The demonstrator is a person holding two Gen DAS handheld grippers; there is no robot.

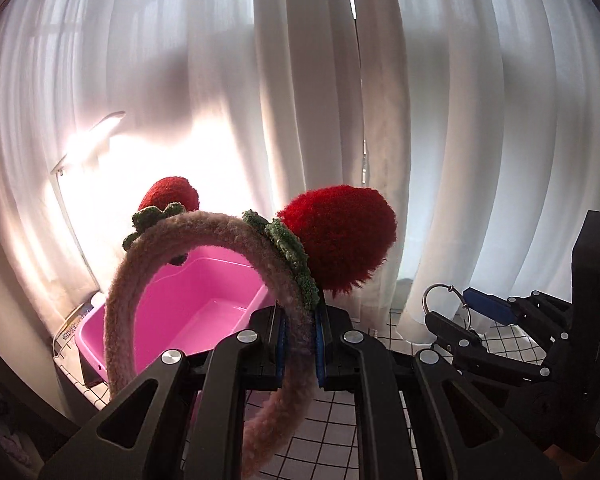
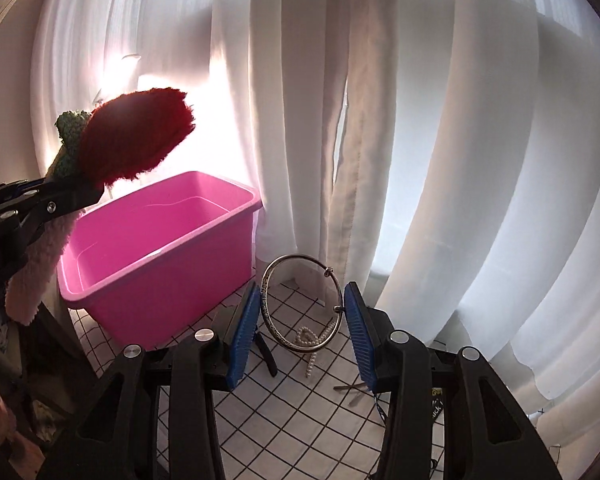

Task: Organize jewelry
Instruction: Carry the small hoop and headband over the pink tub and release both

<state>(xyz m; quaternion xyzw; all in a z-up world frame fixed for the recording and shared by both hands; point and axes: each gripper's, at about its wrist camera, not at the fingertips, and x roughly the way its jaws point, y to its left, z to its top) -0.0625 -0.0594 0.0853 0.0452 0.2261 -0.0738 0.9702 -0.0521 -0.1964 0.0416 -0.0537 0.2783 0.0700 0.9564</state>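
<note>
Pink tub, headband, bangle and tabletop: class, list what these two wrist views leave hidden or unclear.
- Pink tub: its near floor, hidden by its own front wall in the right wrist view and by the headband in the left.
- Headband's lower end: cut off behind the left hand-held gripper.
- Pearl piece on the grid cloth: seen through the bangle; too small to identify.
- Window: veiled by curtains.

Pearl piece (image 2: 314,338) partly hidden behind bangle (image 2: 302,306); headband's (image 1: 204,280) lower end cut off.
</note>
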